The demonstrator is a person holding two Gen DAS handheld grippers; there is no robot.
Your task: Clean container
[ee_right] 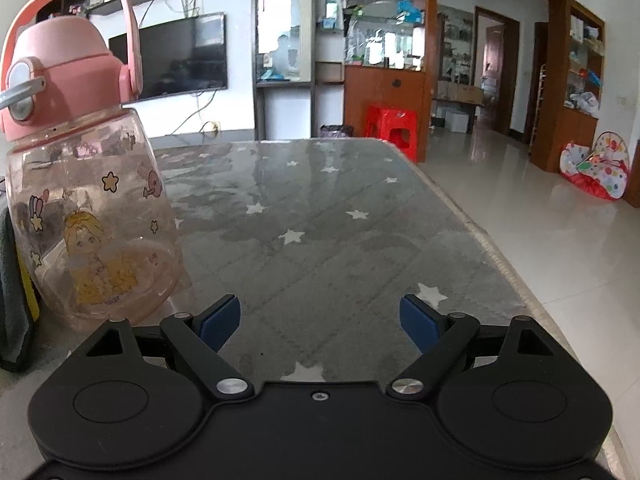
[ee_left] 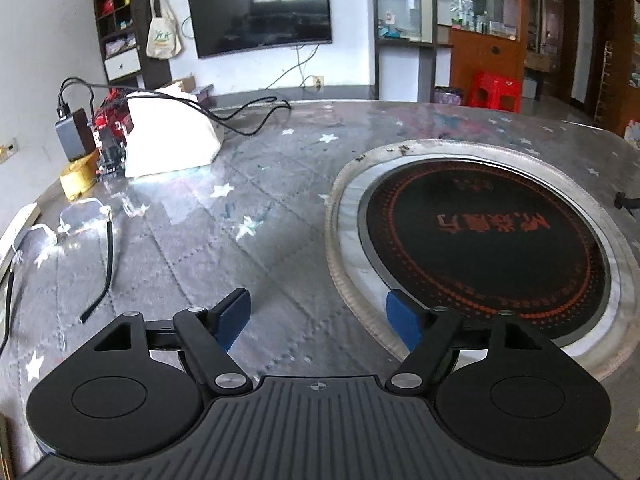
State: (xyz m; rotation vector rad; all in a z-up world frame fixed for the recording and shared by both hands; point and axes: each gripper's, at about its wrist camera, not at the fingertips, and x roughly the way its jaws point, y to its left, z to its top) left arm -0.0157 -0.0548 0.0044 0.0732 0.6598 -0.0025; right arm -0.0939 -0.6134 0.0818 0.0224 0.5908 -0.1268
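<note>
From our left wrist view, the left gripper (ee_left: 318, 318) hangs over the glass-topped table (ee_left: 256, 216) with its jaws spread wide and nothing between them. A pair of rimless glasses (ee_left: 68, 228) lies off to its left, and the round induction cooktop (ee_left: 486, 246) set into the table sits ahead and to its right. We cannot see the container from here.

In our right wrist view, the pink water bottle (ee_right: 94, 216) stands upright on the table at the far left, its long axis vertical, pink lid (ee_right: 66, 76) and carry handle on top. A dark cloth (ee_right: 10, 292) sits just beside it at the frame edge. The right gripper (ee_right: 320, 322) is likewise wide apart and empty, pointing past the bottle, which lies just ahead and to its left. We judge the right gripper the nearer one, and it would need to swing left to bracket the bottle's body.
</note>
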